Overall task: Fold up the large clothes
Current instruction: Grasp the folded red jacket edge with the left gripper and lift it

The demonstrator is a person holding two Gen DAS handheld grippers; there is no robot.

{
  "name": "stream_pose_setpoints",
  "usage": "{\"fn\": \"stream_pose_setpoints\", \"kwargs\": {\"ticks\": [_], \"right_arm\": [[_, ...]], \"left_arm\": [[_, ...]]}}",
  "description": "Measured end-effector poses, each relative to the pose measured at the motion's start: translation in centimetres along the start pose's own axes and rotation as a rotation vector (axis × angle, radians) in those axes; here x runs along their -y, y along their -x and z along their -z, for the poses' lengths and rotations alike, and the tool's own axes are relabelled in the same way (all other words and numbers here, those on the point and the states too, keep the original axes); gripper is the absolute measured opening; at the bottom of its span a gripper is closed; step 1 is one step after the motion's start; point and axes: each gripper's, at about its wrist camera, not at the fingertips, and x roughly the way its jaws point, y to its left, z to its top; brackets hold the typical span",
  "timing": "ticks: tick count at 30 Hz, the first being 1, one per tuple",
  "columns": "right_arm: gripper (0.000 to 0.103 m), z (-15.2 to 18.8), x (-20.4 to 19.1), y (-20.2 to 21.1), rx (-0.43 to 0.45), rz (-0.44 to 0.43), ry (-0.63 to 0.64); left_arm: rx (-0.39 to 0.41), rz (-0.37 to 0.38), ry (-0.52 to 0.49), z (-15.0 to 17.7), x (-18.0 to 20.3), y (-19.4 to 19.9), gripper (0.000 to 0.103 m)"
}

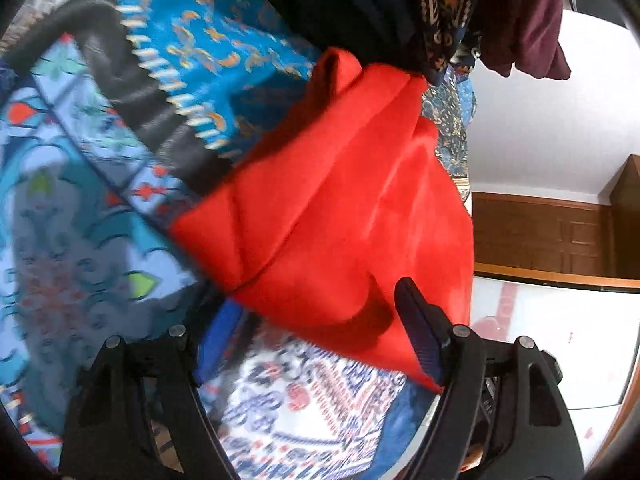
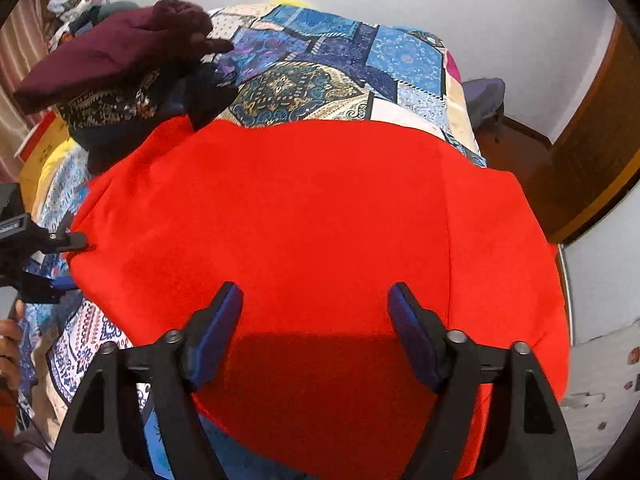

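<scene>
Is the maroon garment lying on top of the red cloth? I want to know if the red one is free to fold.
No, the maroon garment sits on a dark pile beyond the red cloth, off its far left corner.

My right black two-finger gripper with blue pads (image 2: 316,332) points steeply down, its jaws spread wide with nothing pinched between them. My left black gripper (image 2: 72,240) reaches in from the side, jaws also parted and gripping nothing. My bare left hand (image 2: 10,354) grips its handle.
</scene>
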Motion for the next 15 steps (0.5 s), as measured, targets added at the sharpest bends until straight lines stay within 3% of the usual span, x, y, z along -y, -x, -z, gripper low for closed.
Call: {"fn": "stream_pose_setpoints", "kwargs": {"ticks": [2,8,9,11,14,15], "right_arm": [[0.082,0.1,0.4,-0.1,0.001,-0.011,-0.012],[0.083,0.3,0.5,-0.1,0.001,-0.029,-0.026],[0.083,0.3,0.4,0.0,-0.001,-0.026,-0.024],[0.083,0.1,0.3,-0.1,-0.007,-0.023,-0.020],[0.083,-0.3,0.2,0.2,-0.019,-0.026,-0.013],[0.083,-0.5,0.3,0.4,-0.029,-0.039,-0.008]], "left_arm": [[0.019,-0.001,-0.002,-0.5,0.5,-0.8,0.084],[0.095,-0.019,-0.011,-2.4,2.0,-3.0,0.082],[0.112,-0.029,-0.019,-2.6,2.3,-3.2,0.078],[0.156,-0.071,-0.042,-3.2,3.0,-3.7,0.049],[0.192,-0.070,-0.091,-3.6,4.3,-3.6,0.019],[0.214,-0.083,-0.125,-3.4,5.2,-3.4,0.018]]}}
